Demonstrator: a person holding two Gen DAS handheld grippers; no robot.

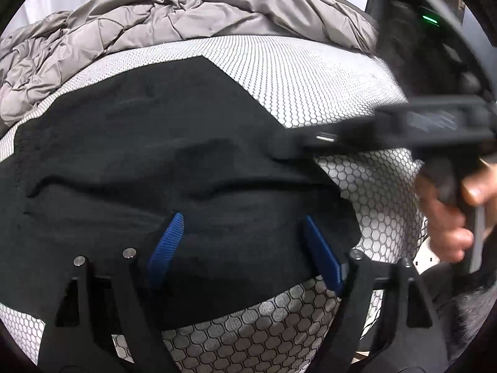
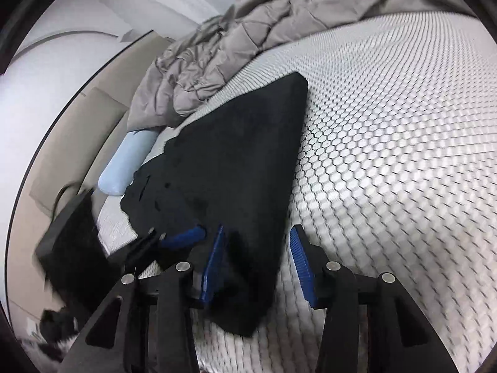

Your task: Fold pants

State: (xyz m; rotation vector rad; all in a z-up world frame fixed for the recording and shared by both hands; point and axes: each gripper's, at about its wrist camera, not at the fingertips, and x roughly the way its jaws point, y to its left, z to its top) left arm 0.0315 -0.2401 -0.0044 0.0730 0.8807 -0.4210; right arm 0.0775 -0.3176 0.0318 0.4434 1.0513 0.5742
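1. My left tongs (image 1: 242,245) stand wide over the near edge of the pants (image 1: 155,155), blue pads (image 1: 166,242) apart and pressing nothing.
2. My right tongs (image 2: 257,264) are partly parted. A corner of the pants (image 2: 236,161) lies between the pads (image 2: 212,264); the left pad is against the cloth, the right pad stands clear of it.
3. The pants lie folded and flat on the mattress (image 1: 295,71), filling the middle of the left view; their far edge slants toward the upper middle.
4. In the right view, the pants run from bottom centre to a squared corner at upper centre.
5. Bare mattress (image 2: 388,155) opens across the right half of that view.
6. A bunched duvet (image 1: 139,31) bounds the far side.
7. A pale blue pillow (image 2: 124,168) lies at the pants' left edge in the right view.
8. My hand (image 1: 447,211) shows at right in the left view.
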